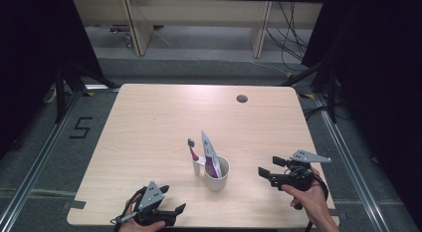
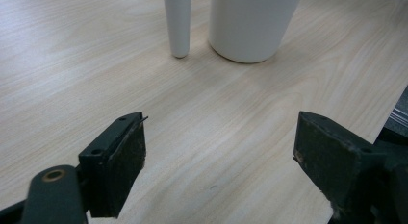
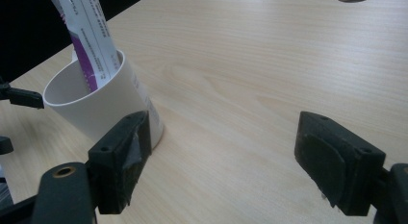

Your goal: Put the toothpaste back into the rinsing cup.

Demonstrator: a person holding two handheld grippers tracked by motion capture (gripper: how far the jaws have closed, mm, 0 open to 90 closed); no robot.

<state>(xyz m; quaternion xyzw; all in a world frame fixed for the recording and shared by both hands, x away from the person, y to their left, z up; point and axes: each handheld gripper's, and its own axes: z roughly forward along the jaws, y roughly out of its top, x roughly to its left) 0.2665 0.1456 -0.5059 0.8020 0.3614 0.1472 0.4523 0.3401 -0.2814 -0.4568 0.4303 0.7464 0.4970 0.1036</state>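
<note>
A white cup (image 1: 217, 176) stands on the wooden table (image 1: 149, 127), front of centre. A white and purple toothpaste tube (image 1: 209, 153) sticks up out of it. A toothbrush (image 1: 195, 156) with a white handle stands upright just left of the cup, its foot on the table. My left gripper (image 1: 172, 198) is open and empty near the front edge, facing the cup (image 2: 250, 24) and the handle (image 2: 177, 24). My right gripper (image 1: 269, 166) is open and empty to the right of the cup (image 3: 101, 108), with the tube (image 3: 91, 31) rising past its left jaw.
A round cable hole (image 1: 242, 98) sits near the table's far edge. Black curtains hang on both sides, and cables (image 1: 291, 33) lie on the floor behind. A "5" mark (image 1: 80, 127) is on the floor at left.
</note>
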